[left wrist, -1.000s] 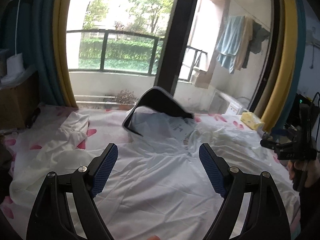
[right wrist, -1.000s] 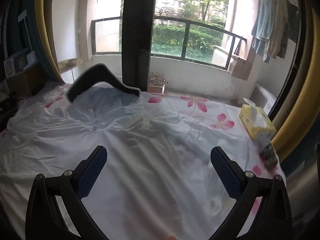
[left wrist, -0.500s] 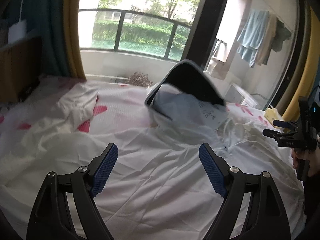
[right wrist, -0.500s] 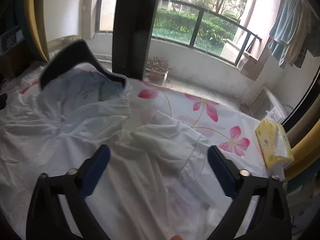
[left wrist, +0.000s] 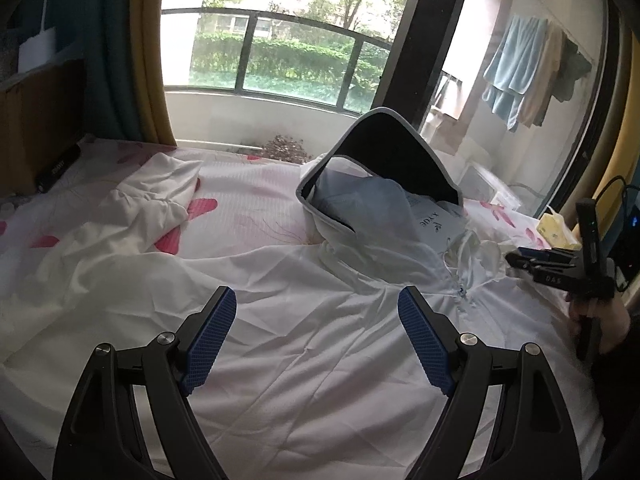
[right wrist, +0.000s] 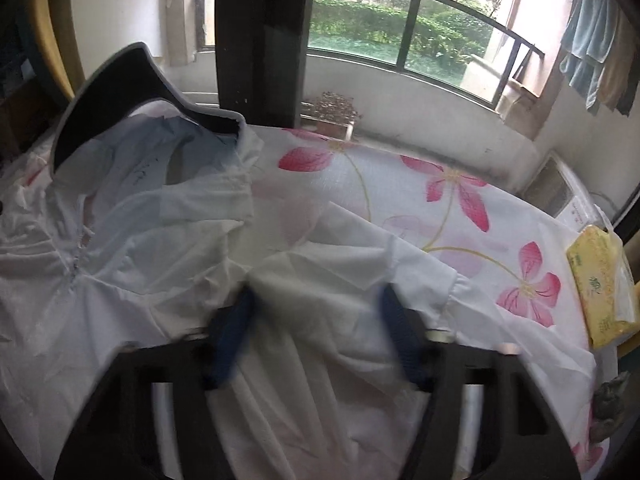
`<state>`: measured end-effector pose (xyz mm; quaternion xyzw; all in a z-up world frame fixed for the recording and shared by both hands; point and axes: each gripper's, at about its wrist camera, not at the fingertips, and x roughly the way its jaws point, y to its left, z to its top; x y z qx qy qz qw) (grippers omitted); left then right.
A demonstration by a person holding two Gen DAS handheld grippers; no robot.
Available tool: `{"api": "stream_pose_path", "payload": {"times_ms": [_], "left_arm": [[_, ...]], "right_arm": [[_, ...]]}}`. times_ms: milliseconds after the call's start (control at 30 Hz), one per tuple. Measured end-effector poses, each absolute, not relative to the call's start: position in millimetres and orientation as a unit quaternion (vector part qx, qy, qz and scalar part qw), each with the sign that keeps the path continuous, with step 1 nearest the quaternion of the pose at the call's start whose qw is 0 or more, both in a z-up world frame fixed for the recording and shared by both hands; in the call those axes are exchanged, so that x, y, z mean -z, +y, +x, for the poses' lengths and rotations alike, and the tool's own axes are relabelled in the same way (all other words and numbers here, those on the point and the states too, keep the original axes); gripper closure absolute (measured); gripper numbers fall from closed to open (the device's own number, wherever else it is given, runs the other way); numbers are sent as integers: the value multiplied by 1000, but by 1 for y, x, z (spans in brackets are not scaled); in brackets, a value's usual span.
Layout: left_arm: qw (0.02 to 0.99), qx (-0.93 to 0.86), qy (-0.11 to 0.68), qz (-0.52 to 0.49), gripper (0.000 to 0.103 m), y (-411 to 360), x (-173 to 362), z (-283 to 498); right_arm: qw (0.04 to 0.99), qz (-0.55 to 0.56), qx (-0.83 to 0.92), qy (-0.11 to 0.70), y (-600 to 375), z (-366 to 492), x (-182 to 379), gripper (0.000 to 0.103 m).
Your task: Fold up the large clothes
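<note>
A large thin white hooded jacket (left wrist: 312, 320) lies spread on the bed, its dark, grey-edged hood brim (left wrist: 394, 148) standing up at the far side. My left gripper (left wrist: 318, 344) is open and empty just above the jacket's body. My right gripper (right wrist: 320, 332) is open, its blue pads (right wrist: 236, 328) straddling the folded-in white sleeve (right wrist: 332, 264); its image is blurred. The right gripper also shows at the right edge of the left wrist view (left wrist: 536, 262). The hood shows at the left of the right wrist view (right wrist: 120, 92).
The bed sheet (right wrist: 440, 200) is white with pink flowers. A yellow tissue pack (right wrist: 600, 280) lies at the bed's right edge. The other sleeve (left wrist: 156, 200) lies bunched at the left. A window and balcony railing (left wrist: 280, 48) stand behind the bed.
My right gripper has dropped down onto the right sleeve and its jaws have narrowed. My left gripper stays open and its view has shifted only slightly.
</note>
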<state>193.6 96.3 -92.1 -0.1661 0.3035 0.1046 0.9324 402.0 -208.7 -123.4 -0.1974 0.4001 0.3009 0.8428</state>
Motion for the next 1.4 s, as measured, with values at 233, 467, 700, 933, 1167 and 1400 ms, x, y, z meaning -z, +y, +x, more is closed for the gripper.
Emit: {"api": "stream_pose_path", "payload": {"times_ms": [233,467,700,933,1167,1400], "left_arm": [[936,-113,303,-136,17,88,85,190],[944,-118,276,-138,17,91,58,173],[950,-127,250,-141,17,104,34,139],[950,-139,241,-141,17,113,26,110],[938,-162,272,-142,17,128,39,119],[930,-171,294,-136,17,128,52,148]], "right_arm": [[867,-175,-298,358,-215,388,94,95],[887,-161,-295,316,-220,359,53,101],[892,-167,-307,286,-213,337,25,103],[887,-185,-307,292,-206,326,25,103],[870,-201,-287,347,-205,347,61,85],[860,-217,-299,352,-200,378,90,29]]}}
